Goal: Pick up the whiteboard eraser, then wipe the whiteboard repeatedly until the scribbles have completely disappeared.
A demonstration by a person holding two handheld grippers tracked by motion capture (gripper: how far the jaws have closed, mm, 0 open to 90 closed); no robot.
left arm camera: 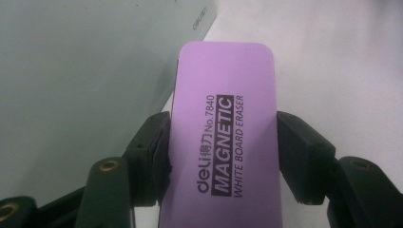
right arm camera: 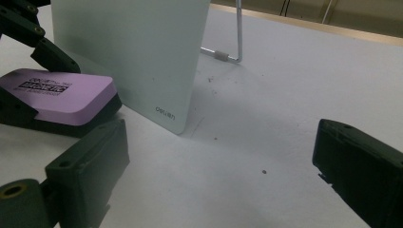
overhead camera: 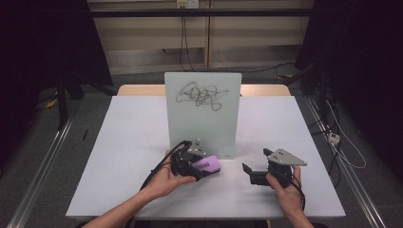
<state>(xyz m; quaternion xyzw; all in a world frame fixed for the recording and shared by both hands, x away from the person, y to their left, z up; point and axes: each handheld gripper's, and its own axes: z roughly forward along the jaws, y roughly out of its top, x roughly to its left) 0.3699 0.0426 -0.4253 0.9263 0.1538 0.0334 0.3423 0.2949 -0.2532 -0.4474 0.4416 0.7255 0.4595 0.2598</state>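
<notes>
A small whiteboard (overhead camera: 203, 114) stands upright mid-table with a black scribble (overhead camera: 201, 95) near its top. My left gripper (overhead camera: 199, 167) is shut on a purple magnetic whiteboard eraser (overhead camera: 207, 164), held low just in front of the board's lower left part. In the left gripper view both jaws press the eraser (left arm camera: 223, 142) at its sides, with the board (left arm camera: 85, 71) to the left. My right gripper (overhead camera: 251, 167) stands open on the table to the right of the board's base, with nothing between its jaws. The right gripper view shows the eraser (right arm camera: 62, 92) and the board's lower corner (right arm camera: 138, 52).
The white table (overhead camera: 133, 133) has free room on both sides of the board. A wire stand (right arm camera: 235, 45) props the board from behind. Cables hang at the back wall and lie on the floor at the right (overhead camera: 335, 137).
</notes>
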